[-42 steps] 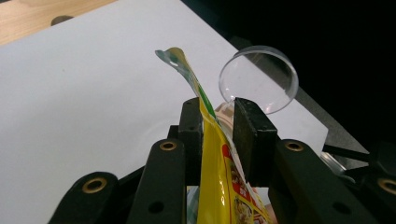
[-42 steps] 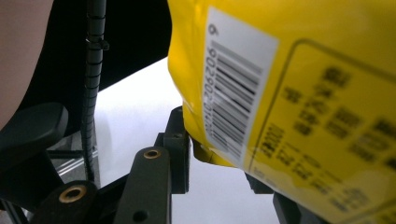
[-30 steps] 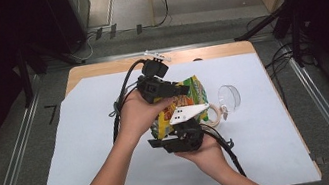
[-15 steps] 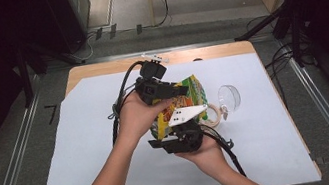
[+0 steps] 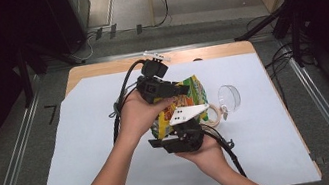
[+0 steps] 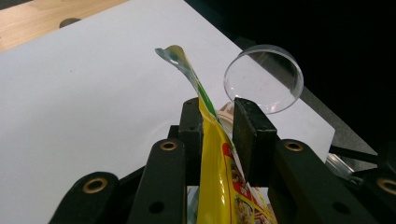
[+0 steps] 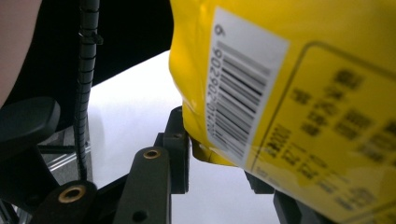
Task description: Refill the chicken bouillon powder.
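Observation:
A yellow and green snack bag (image 5: 194, 93) hangs above the table between my two grippers. My left gripper (image 5: 183, 89) reaches in from the left and is shut on the bag's top edge. In the left gripper view the bag (image 6: 215, 186) runs up between the two pads, and the left gripper (image 6: 218, 126) pinches it. My right gripper (image 5: 174, 125) comes from below and is shut on the bag's lower corner. In the right gripper view the barcode side of the bag (image 7: 280, 70) hides the right jaw of that gripper (image 7: 219, 154).
A clear round dish (image 5: 229, 97) stands on edge to the right of the bag, also in the left gripper view (image 6: 264, 77). A beige tape roll (image 5: 215, 114) lies beside it. White paper (image 5: 86, 151) covers the wooden table (image 5: 98, 70).

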